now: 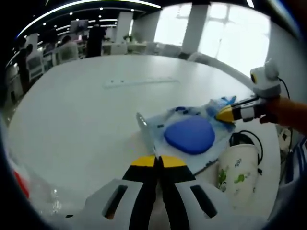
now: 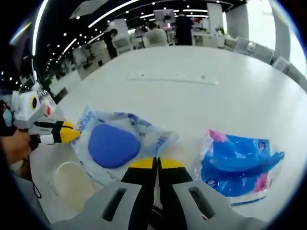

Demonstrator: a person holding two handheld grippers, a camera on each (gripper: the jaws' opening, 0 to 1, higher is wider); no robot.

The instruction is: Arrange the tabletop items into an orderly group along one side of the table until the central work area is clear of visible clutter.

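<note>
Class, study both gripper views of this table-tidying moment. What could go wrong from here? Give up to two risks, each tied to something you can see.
1. The right gripper is shut on the edge of the clear plastic packet holding a blue rounded pad; dragging it may nudge the white paper cup right beside it, which could tip.

2. The crinkly blue-and-pink plastic pack lies apart from the group and might be left behind.

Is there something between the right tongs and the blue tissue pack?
Nothing visible stands between them. The right tongs are shut over bare white table, and the blue tissue pack lies just beside them. The blue-pad package lies on their other side.
</note>
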